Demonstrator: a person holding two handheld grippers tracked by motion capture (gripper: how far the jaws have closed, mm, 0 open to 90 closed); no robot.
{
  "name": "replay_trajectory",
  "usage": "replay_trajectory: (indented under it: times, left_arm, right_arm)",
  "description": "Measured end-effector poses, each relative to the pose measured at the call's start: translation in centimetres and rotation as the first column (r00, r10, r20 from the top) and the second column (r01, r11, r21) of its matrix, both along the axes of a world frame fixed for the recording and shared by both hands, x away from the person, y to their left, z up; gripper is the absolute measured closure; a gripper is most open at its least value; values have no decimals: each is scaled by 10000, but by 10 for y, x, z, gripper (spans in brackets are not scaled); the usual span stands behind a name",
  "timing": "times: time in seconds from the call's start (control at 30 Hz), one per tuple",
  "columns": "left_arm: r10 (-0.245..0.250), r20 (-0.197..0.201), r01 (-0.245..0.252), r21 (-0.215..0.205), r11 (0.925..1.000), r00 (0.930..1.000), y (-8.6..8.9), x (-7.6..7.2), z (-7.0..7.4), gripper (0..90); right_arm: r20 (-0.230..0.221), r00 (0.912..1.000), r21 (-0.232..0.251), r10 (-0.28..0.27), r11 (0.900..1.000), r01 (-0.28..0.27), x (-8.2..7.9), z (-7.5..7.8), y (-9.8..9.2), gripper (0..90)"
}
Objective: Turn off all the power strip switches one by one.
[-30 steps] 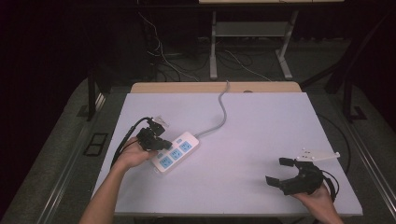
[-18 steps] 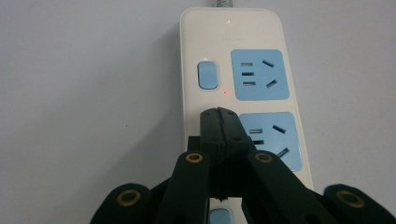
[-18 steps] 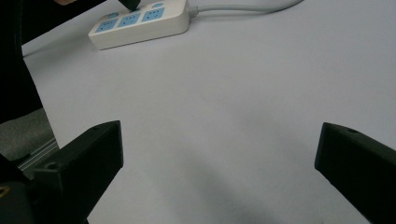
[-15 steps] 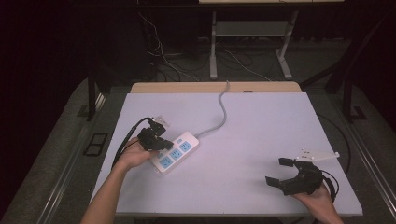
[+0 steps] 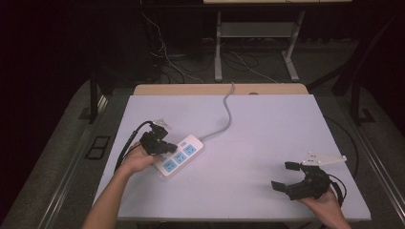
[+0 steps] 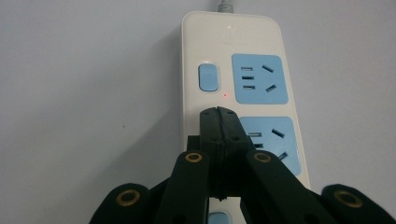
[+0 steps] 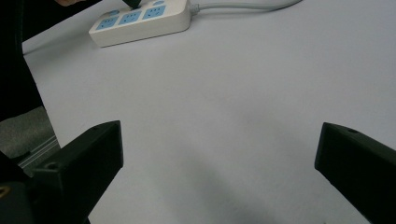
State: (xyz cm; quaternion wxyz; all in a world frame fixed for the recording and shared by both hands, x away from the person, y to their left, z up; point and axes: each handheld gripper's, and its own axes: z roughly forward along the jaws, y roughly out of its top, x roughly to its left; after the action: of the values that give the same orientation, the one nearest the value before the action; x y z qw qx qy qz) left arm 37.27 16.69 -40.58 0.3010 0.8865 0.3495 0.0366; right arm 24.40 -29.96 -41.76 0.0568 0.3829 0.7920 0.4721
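A white power strip point(image 5: 183, 153) with blue sockets and blue switches lies on the left part of the white table point(image 5: 267, 124); a small red light point(image 6: 225, 95) glows on it. My left gripper point(image 5: 169, 146) is shut with nothing between its jaws, and its joined tips point(image 6: 218, 113) stand on the strip's white face just below the top switch point(image 6: 208, 77), beside the middle socket point(image 6: 275, 140). My right gripper point(image 5: 284, 175) rests open near the table's front right corner, far from the strip point(image 7: 140, 21), with bare table between its jaws point(image 7: 219, 140).
The strip's grey cable point(image 5: 228, 114) runs across the table to its far edge and down. Behind the table stand a wooden ledge point(image 5: 219, 89), loose floor cables and a metal frame point(image 5: 218, 43). Black cables trail from both grippers.
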Motion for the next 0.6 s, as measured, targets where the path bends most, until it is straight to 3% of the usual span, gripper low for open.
replay_trajectory:
  times: [0.23,0.6]
  left_arm:
    - [42,-64,-40,257,9997,10000,-3,1,1,897]
    - [73,-85,-71,305,9995,9999,-4,0,2,896]
  right_arm:
    - [-3,10000,-38,25,10000,-25,0,0,1,10]
    - [-7,10000,-52,2,10000,-2,0,0,0,9]
